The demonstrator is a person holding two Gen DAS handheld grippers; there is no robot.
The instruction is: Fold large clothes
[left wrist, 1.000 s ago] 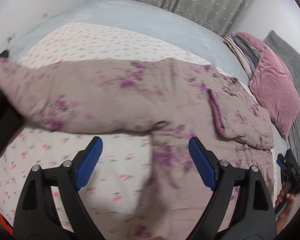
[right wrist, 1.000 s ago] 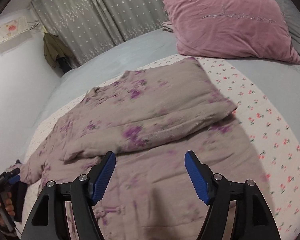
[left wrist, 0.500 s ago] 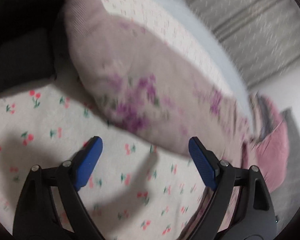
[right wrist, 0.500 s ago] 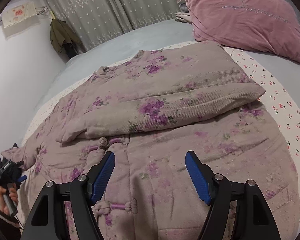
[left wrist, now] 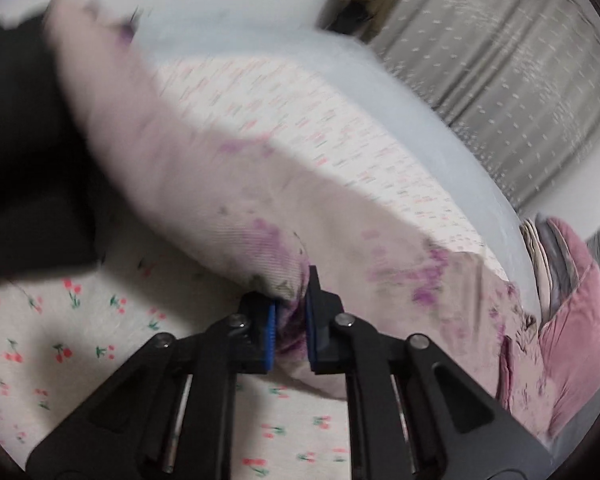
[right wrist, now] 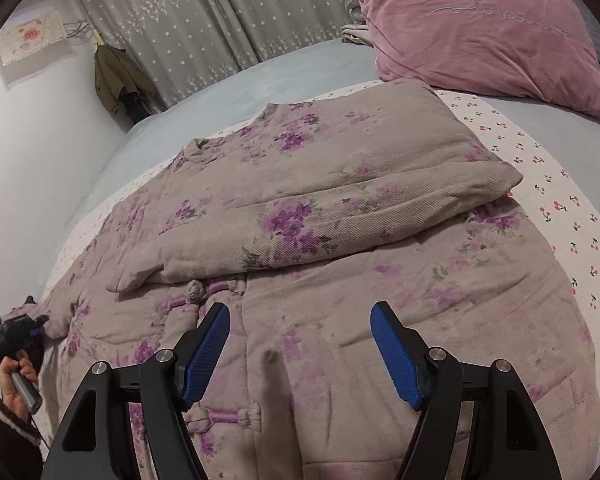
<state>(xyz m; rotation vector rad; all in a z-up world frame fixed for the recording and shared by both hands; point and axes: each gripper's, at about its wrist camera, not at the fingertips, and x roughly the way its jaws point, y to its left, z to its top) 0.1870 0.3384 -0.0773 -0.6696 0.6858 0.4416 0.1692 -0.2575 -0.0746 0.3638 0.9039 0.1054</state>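
Note:
A padded mauve jacket with purple flowers lies spread on the bed, front up, with knot buttons down the middle. Its one sleeve is folded across the chest. My left gripper is shut on the edge of the other sleeve, which stretches away to the upper left in the left wrist view. That gripper also shows in the right wrist view at the far left, at the sleeve's cuff. My right gripper is open and empty, hovering over the jacket's lower front.
The bed has a cherry-print sheet over a pale blue cover. A pink pillow lies at the head, with folded cloth behind it. Grey curtains and a hanging green coat are at the back wall.
My left gripper has closed on the jacket's sleeve; it was open over the sheet before. My right gripper has come closer over the jacket's front and stays open.

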